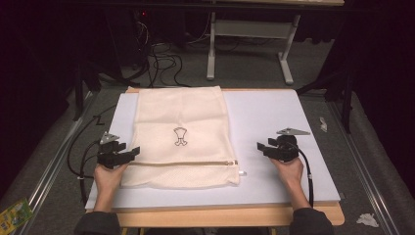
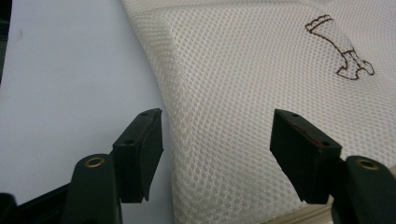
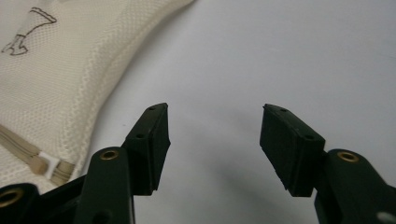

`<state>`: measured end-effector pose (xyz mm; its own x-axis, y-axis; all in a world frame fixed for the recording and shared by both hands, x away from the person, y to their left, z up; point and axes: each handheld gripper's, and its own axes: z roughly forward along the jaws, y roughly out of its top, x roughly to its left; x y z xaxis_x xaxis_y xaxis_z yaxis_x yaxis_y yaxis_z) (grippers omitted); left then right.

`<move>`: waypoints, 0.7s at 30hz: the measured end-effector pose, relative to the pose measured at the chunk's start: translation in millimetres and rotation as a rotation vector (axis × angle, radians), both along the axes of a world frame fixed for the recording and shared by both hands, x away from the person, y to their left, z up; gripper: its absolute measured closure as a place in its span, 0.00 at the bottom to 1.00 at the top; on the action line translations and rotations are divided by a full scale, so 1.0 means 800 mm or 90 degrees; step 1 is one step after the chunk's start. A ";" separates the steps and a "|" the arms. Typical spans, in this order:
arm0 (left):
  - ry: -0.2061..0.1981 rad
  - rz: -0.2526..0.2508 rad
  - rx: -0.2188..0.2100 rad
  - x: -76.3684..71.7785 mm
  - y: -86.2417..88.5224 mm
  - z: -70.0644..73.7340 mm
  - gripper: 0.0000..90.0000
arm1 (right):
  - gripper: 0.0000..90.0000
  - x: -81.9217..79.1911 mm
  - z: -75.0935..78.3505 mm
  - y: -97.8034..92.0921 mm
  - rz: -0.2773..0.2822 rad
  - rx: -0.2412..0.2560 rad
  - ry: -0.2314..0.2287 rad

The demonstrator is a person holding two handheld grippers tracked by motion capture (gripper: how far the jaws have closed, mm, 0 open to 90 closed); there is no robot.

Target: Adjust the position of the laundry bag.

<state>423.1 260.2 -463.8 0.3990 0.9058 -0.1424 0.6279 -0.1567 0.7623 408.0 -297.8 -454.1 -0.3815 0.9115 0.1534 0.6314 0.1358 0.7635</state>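
Mesh laundry bag (image 1: 182,137) flat on white board (image 1: 274,117), long axis running away from person – left gripper (image 1: 128,154) spread wide over its left edge, nearer than right gripper (image 1: 261,147), also wide, on bare board

My two arms wear dark grey sleeves. My left gripper (image 1: 128,153) is black, with a small grey three-cornered plate on top and thin black cables behind it. My right gripper (image 1: 263,147) is black too, with a grey plate and one thick black cable. Up close, the jaws are flat black blocks with brass-coloured rings.
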 end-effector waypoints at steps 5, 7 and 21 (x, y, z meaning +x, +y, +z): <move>0.009 -0.002 0.017 0.003 -0.005 -0.003 0.40 | 0.50 0.009 0.002 0.020 0.026 -0.002 0.015; 0.008 -0.001 0.011 0.004 -0.006 -0.003 0.40 | 0.50 0.012 0.002 0.029 0.036 -0.001 0.022; 0.024 0.013 0.010 0.016 -0.012 -0.006 0.43 | 0.49 0.029 0.001 0.088 0.099 0.001 0.050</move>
<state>436.2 250.3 -468.8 0.3753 0.9158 -0.1433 0.6597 -0.1552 0.7353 431.5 -227.3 -453.3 -0.5054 0.8418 0.1897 0.6604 0.2358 0.7130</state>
